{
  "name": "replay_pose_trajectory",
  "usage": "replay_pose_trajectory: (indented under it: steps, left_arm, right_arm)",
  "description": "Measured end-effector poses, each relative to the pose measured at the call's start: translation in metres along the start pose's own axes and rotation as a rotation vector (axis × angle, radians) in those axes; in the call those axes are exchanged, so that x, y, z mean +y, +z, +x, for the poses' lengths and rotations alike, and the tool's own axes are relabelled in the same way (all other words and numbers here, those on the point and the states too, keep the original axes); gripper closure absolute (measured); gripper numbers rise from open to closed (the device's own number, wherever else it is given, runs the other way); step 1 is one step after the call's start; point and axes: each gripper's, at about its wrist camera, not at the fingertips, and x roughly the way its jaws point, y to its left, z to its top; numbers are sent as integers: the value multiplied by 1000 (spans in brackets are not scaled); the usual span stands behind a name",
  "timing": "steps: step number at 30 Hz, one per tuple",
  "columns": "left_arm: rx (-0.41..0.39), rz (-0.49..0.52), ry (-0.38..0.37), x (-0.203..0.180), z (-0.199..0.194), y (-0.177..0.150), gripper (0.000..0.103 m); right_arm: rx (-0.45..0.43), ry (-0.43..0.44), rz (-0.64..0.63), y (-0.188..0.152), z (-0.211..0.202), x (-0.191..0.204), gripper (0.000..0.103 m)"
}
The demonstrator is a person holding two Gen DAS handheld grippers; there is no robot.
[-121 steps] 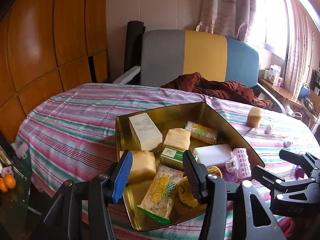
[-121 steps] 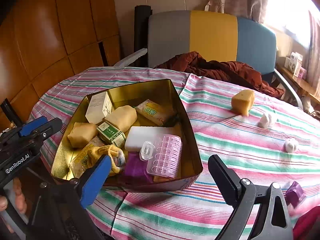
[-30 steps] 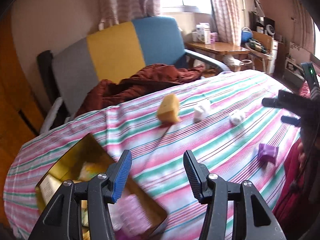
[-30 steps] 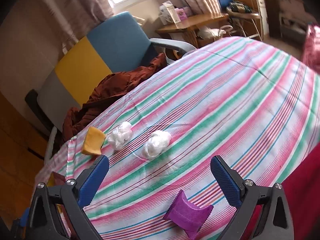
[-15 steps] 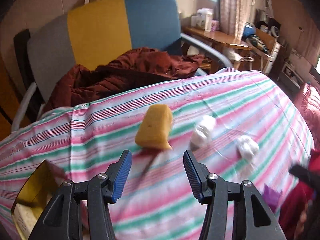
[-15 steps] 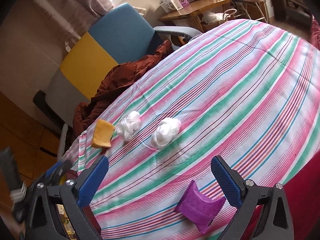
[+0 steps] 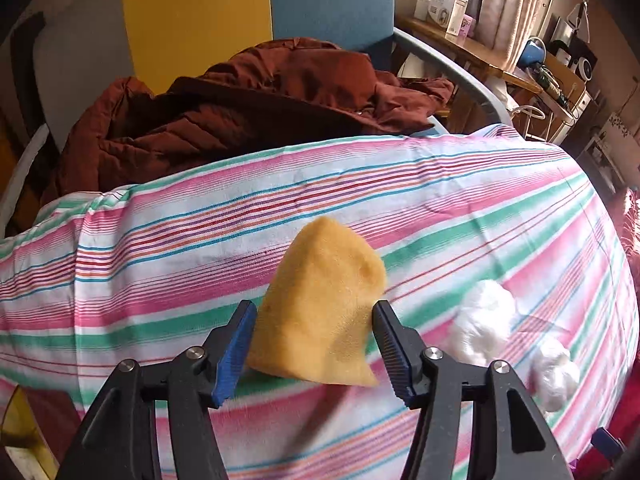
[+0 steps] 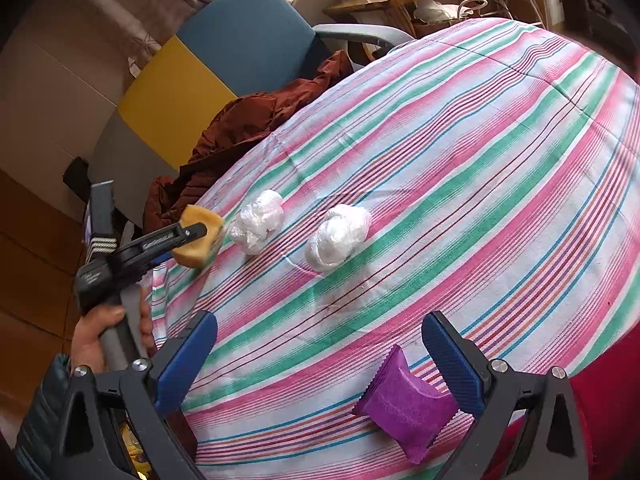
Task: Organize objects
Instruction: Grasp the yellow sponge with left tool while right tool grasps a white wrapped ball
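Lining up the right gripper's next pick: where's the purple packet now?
The purple packet lies on the striped cloth at the near edge, between the right gripper's fingers by its right finger.

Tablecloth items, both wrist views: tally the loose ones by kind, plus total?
Yellow sponge: 1, between the pads of the left gripper, whose jaws are opening.
White plastic wads: 2
Purple packet: 1, in front of the right gripper.
Total: 4
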Motion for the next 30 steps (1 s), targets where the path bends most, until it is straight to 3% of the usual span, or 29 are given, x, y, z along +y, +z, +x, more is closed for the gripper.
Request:
replay_pose_trajectory:
  steps: [12, 19, 22, 26, 30]
  left_arm:
    - [-39, 33, -18, 1, -17, -15, 54]
    - [-98, 11, -111, 9, -84, -34, 54]
    - [-162, 27, -136, 17, -129, -46, 54]
    - [-202, 14, -173, 37, -174, -72, 53]
    - [-227, -26, -201, 66, -206, -104, 53]
  right_arm:
    - [-18, -56, -24, 0, 2, 0, 0]
    - [-37, -71, -68, -1, -3, 8, 0]
    - [-17, -52, -133, -1, -4, 24, 0]
    - [-13, -59, -319, 12, 0, 64, 1]
    - [21, -88, -505, 35, 32, 101, 8]
